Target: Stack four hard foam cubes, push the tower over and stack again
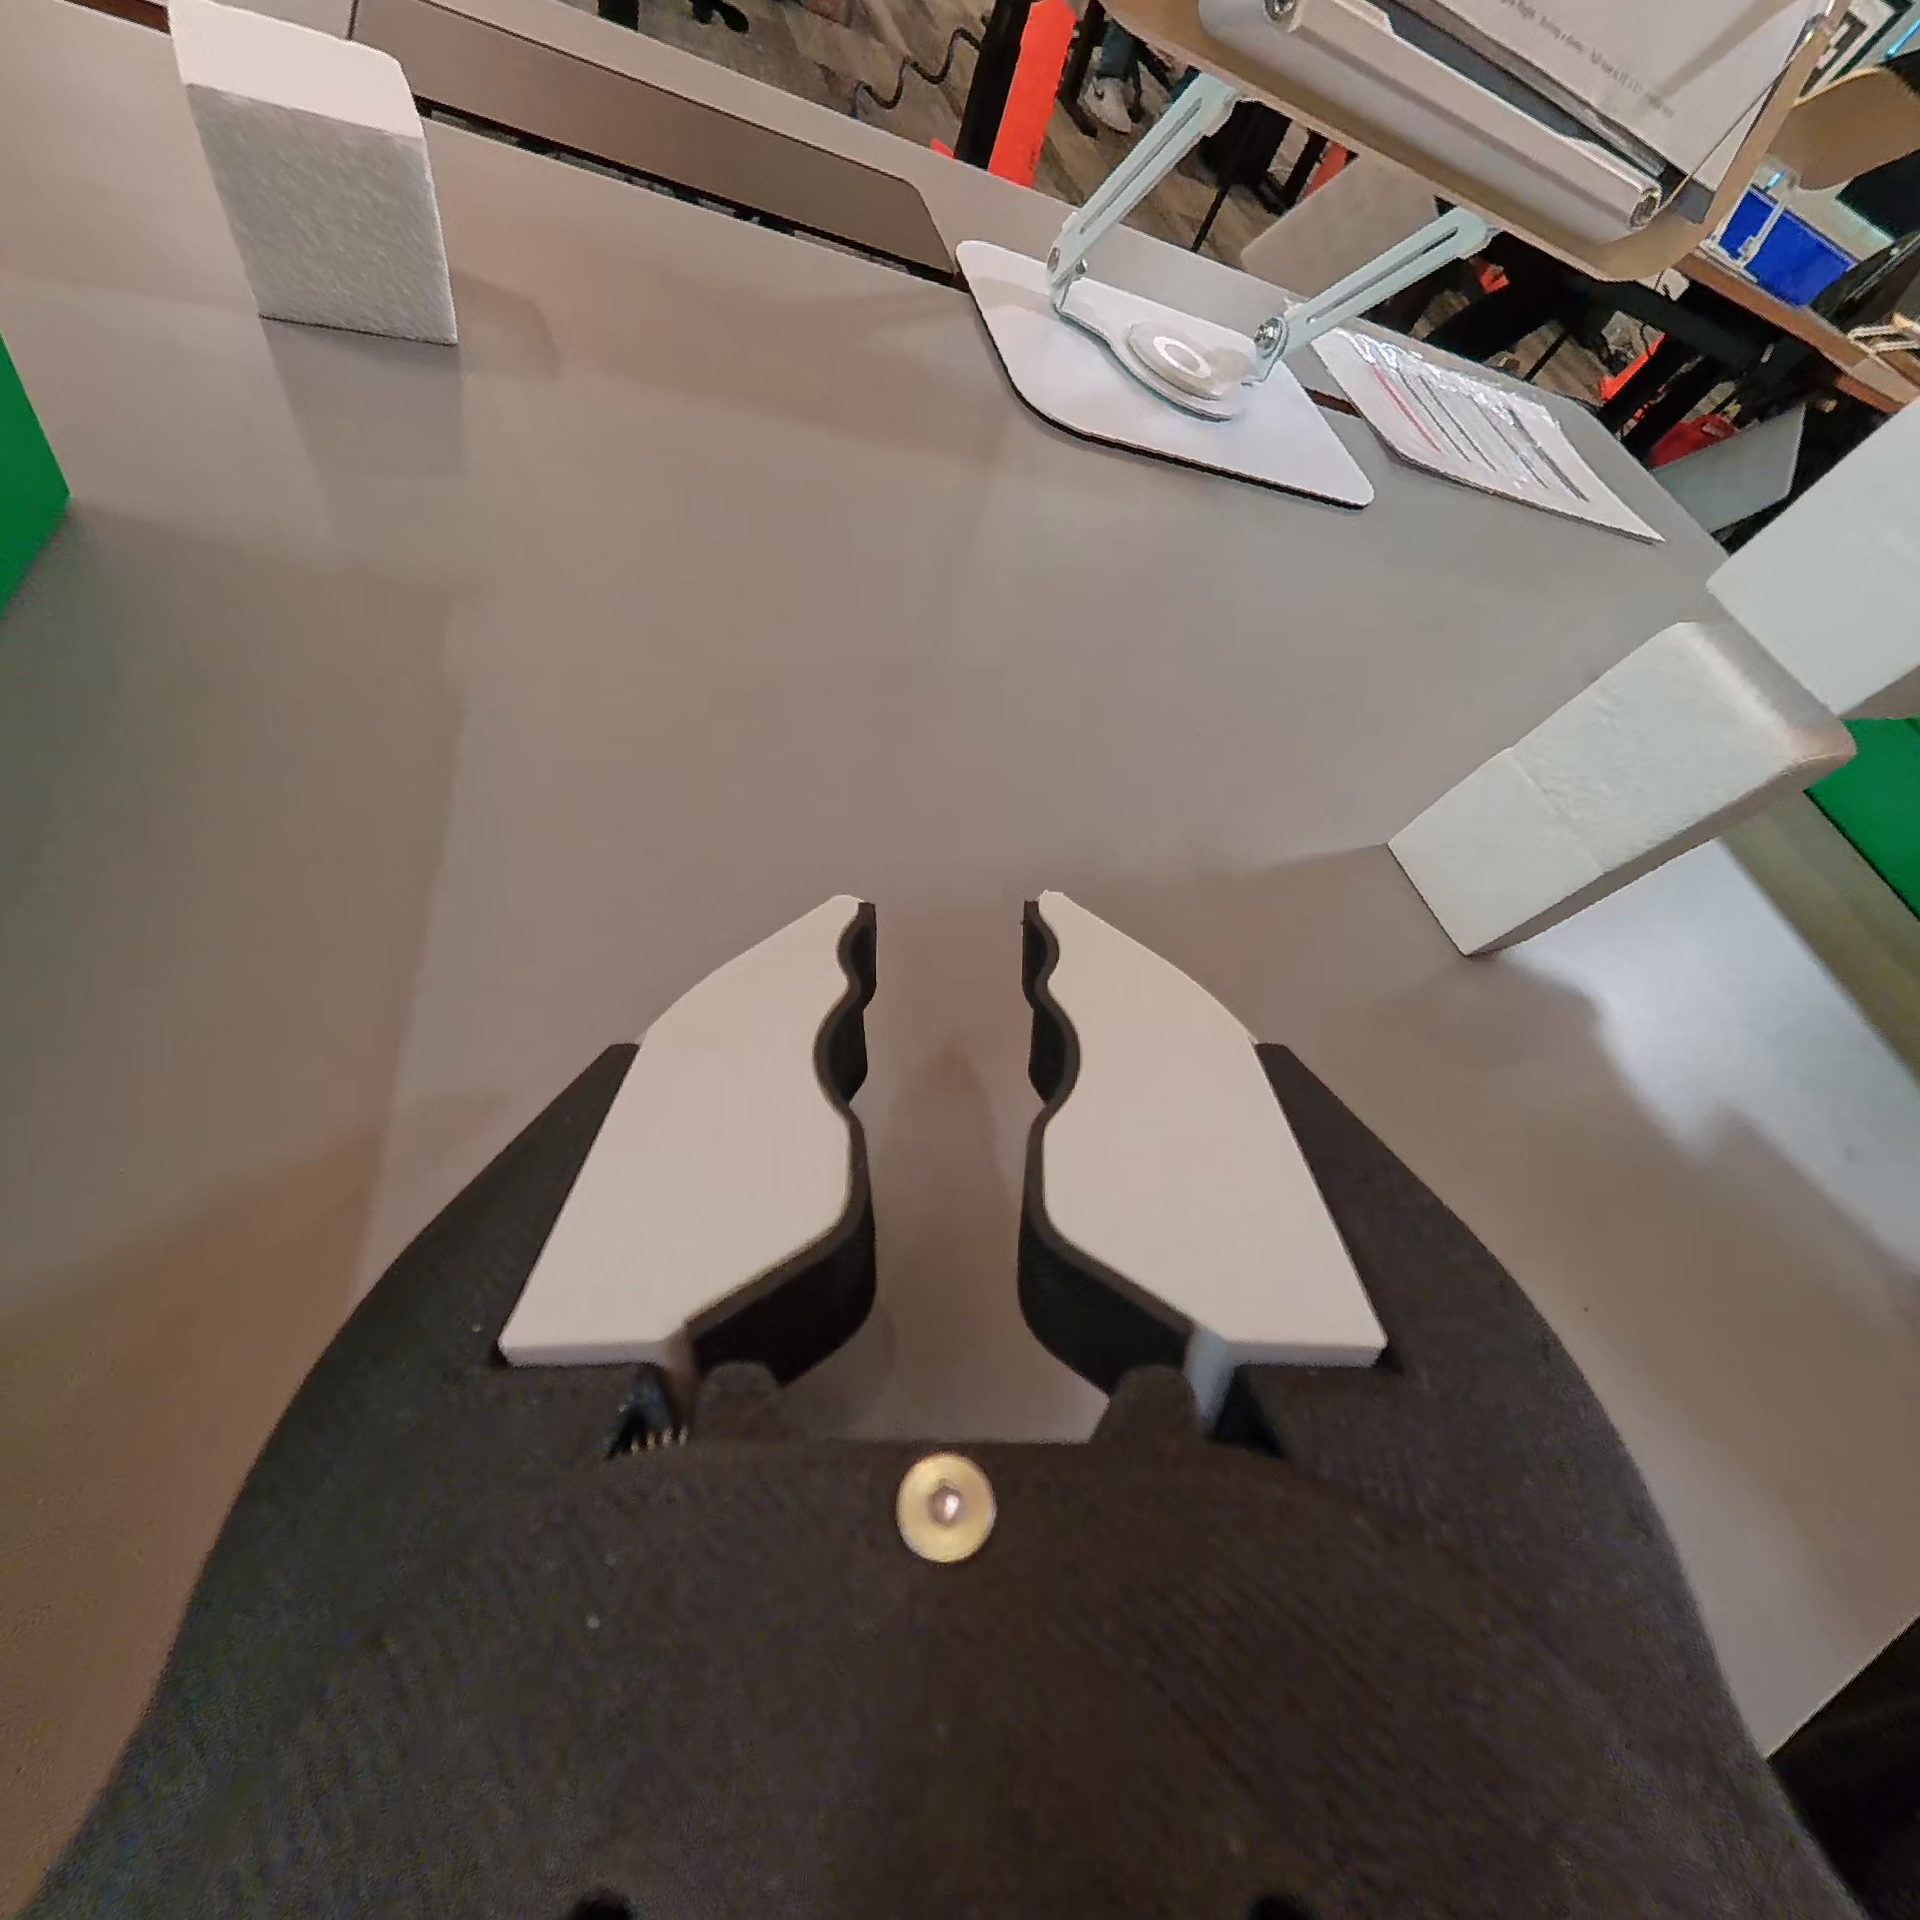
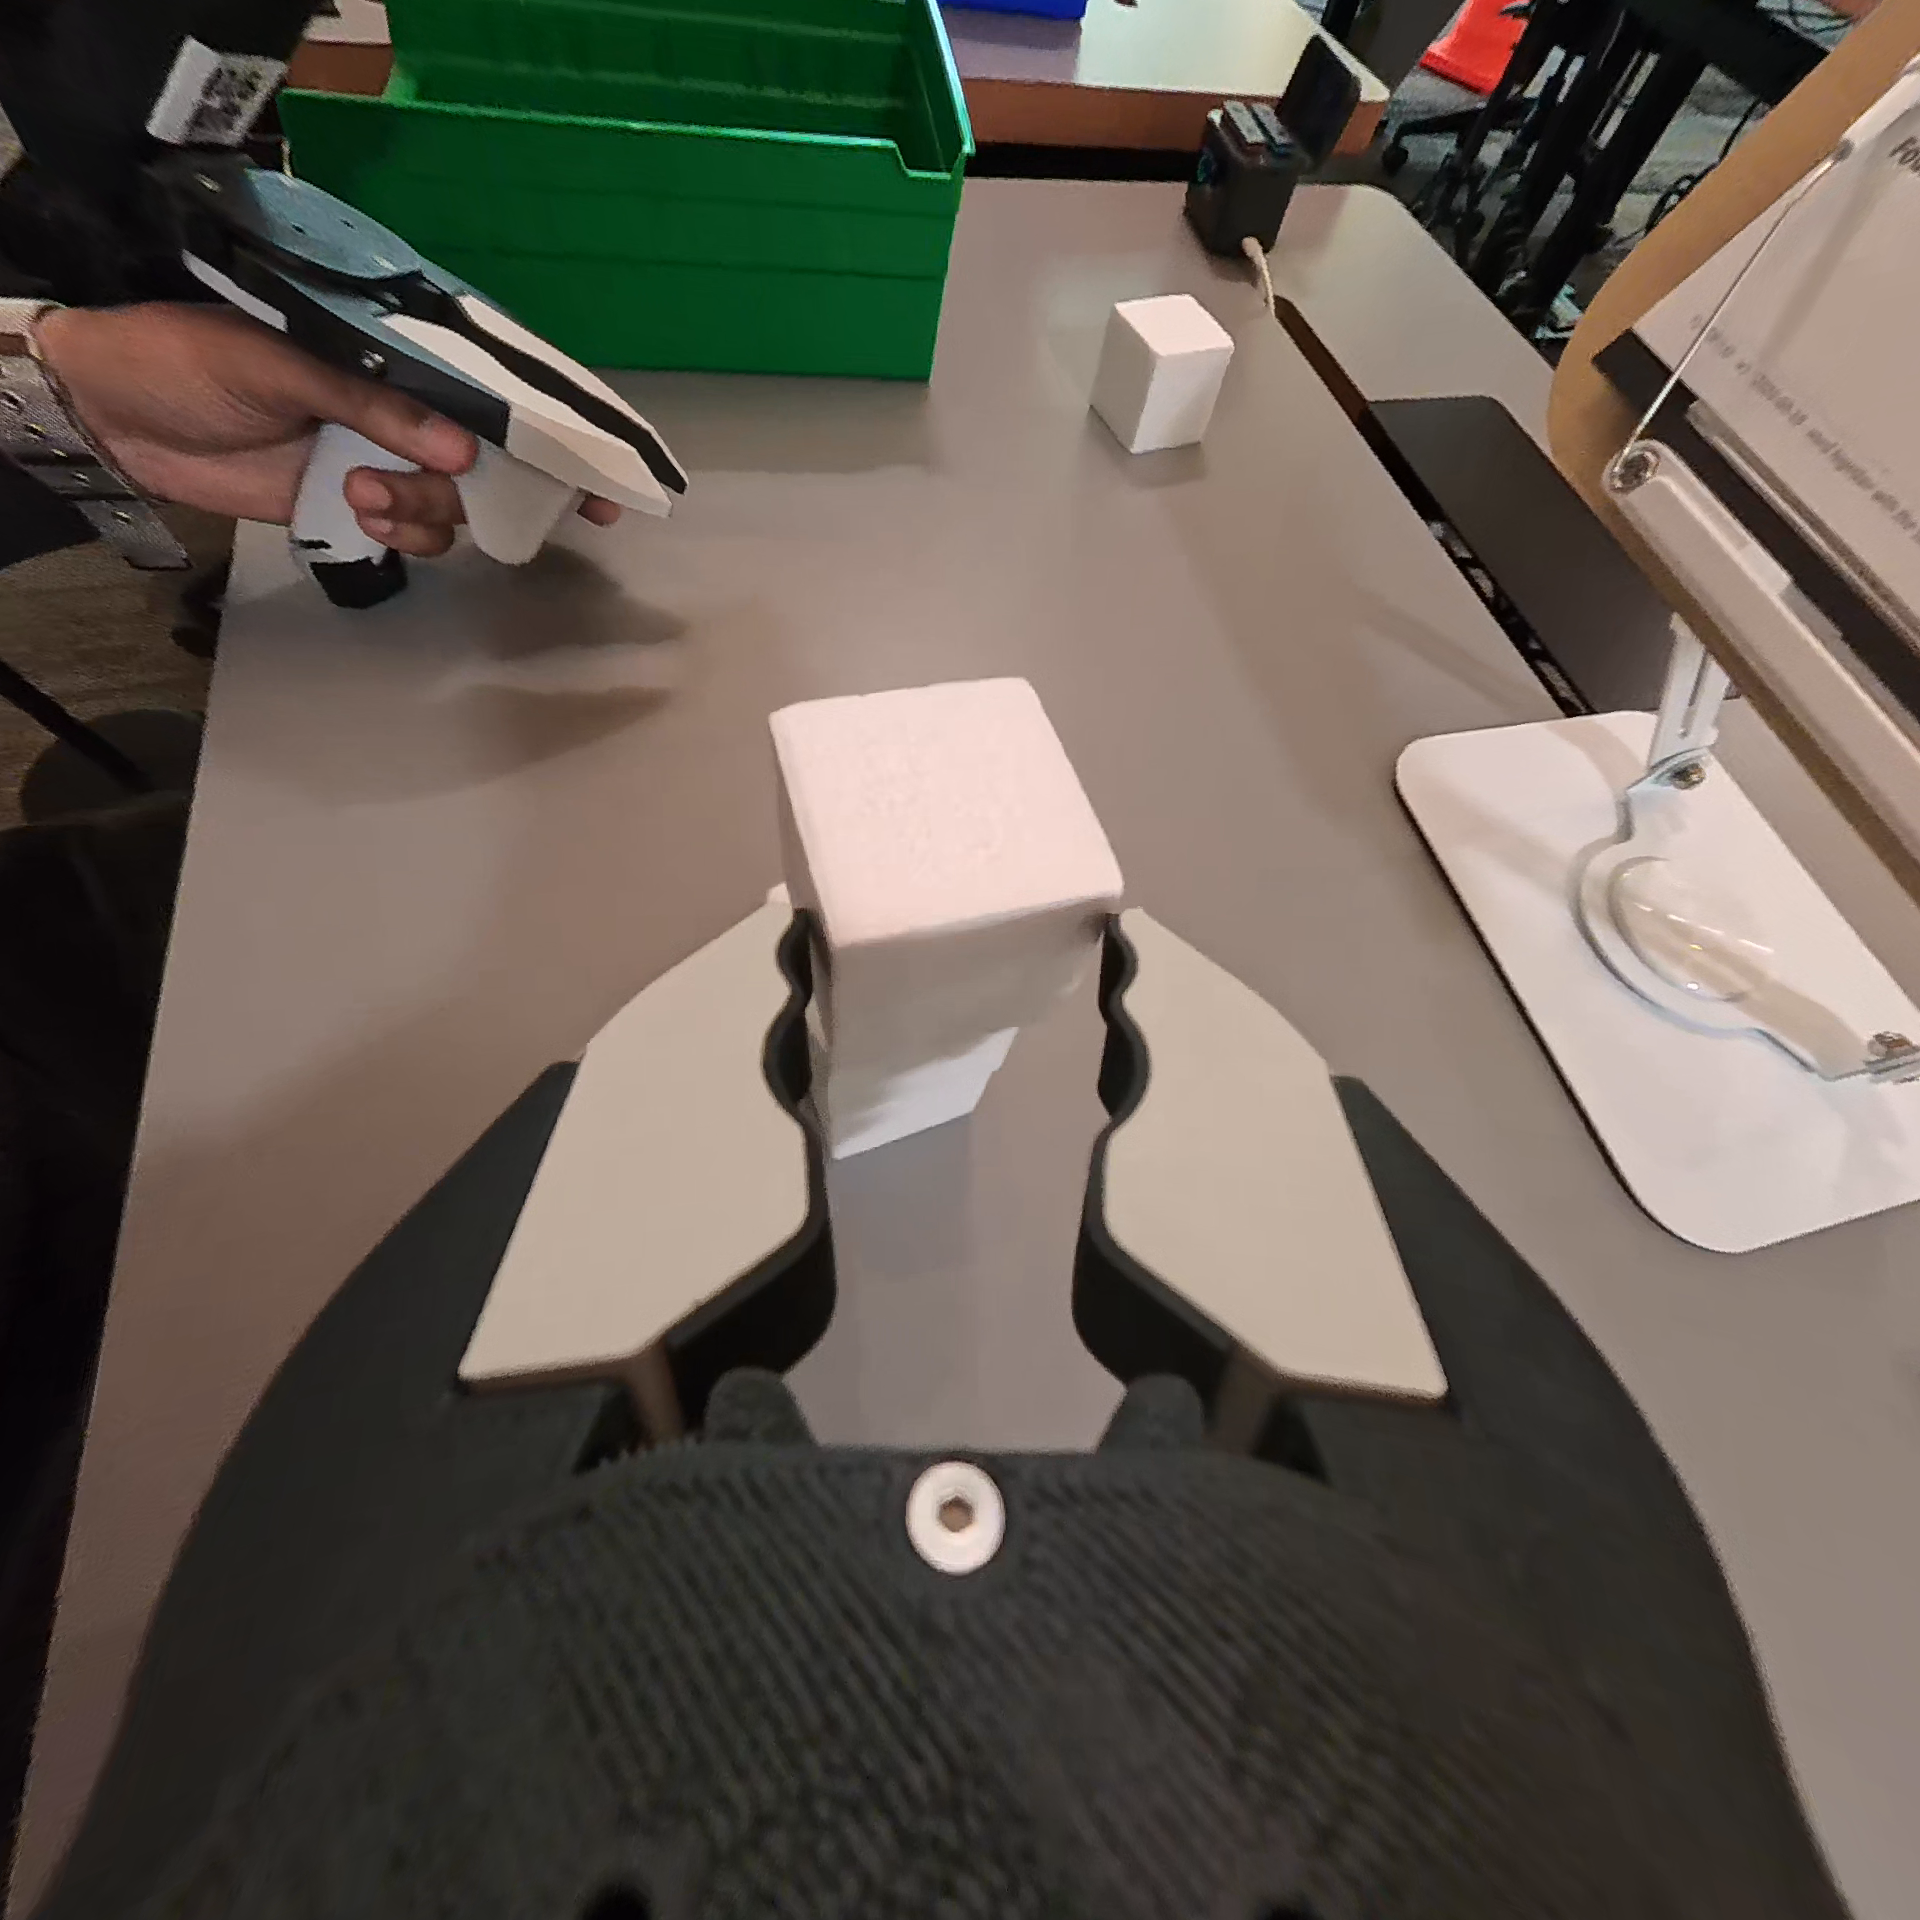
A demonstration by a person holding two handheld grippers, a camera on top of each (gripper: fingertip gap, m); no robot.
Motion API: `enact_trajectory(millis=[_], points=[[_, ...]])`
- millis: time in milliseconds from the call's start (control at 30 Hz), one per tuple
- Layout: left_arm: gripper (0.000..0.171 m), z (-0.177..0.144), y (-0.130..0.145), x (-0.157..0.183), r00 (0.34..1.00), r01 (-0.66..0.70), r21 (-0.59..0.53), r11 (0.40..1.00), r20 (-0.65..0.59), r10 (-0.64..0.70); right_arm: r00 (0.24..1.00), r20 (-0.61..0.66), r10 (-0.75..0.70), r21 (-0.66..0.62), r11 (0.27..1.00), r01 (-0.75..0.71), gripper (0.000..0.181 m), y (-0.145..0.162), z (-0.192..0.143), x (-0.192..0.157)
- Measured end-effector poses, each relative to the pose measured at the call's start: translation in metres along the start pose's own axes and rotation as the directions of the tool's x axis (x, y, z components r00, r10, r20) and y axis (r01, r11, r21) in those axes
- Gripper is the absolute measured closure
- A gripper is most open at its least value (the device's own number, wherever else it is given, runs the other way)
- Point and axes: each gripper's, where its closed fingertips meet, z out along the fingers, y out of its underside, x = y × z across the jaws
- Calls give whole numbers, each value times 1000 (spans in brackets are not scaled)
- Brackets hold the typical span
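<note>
My right gripper is shut on a white foam cube, gripping its two sides at the fingertips, low over the grey table. I cannot tell whether the cube touches the table. The same cube shows in the left wrist view at the right. My left gripper is open with a narrow gap and holds nothing, above bare table. A hand holds it at the far left of the right wrist view. A second white foam cube stands farther back; it also shows in the left wrist view.
A green bin stands at the table's far side. A stand with a white base plate carries a tilted board on the right; it also shows in the left wrist view. A printed sheet lies beside it. A black device sits at the far edge. Left tips to right tips: about 25 cm.
</note>
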Motion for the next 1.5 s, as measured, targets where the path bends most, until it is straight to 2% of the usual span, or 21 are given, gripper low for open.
enact_trajectory(millis=[833,1500], points=[[144,1,1,1,1000,3,-7,1000,-3,-3,994,105,-8,54,999,2,127,6,6,-5],[144,1,1,1,1000,6,-9,1000,-5,-6,994,106,-2,61,998,-5,128,7,6,-4]])
